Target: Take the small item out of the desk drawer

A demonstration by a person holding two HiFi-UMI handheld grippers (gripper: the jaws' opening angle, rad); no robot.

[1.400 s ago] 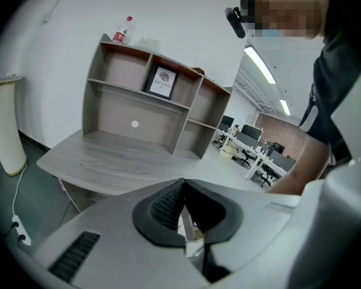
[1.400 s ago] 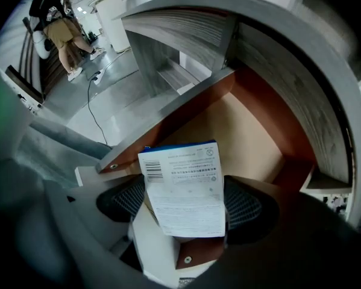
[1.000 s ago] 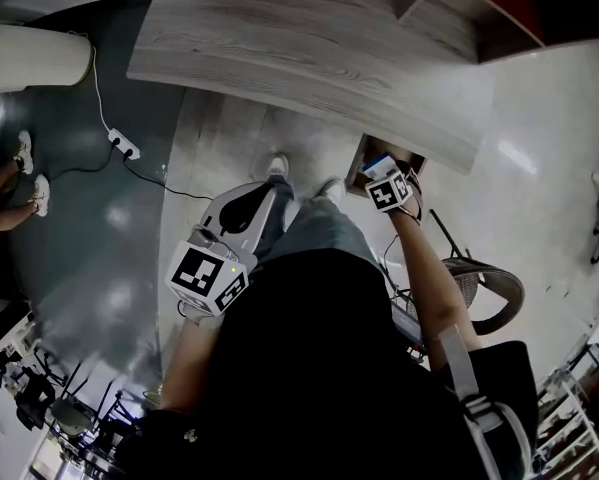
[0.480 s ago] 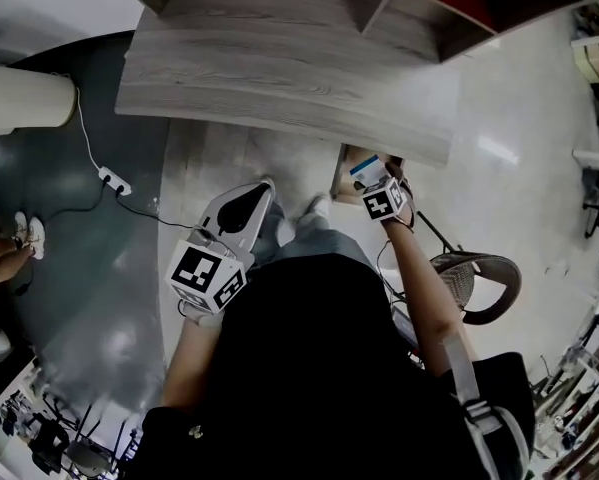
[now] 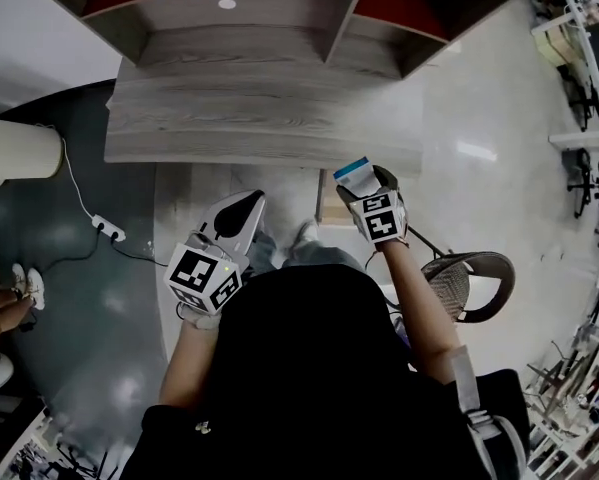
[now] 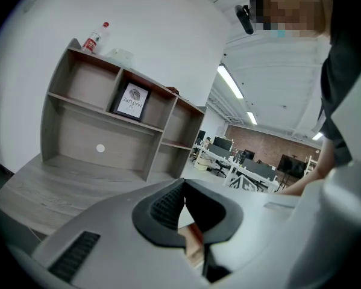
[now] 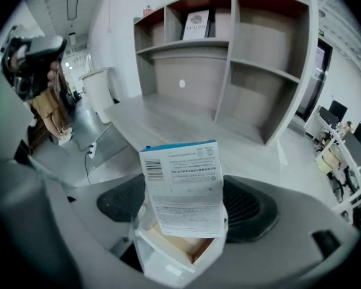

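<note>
Under the desk edge, drawer partly hidden by box.

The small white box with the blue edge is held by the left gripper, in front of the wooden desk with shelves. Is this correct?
Not quite: the right gripper holds the small white box, not the left. The right gripper view shows its jaws shut on the box. The left gripper has its jaws together on nothing. The rest is right: the box is in front of the wooden desk.

Left tool, right tool: two. Box: one.
</note>
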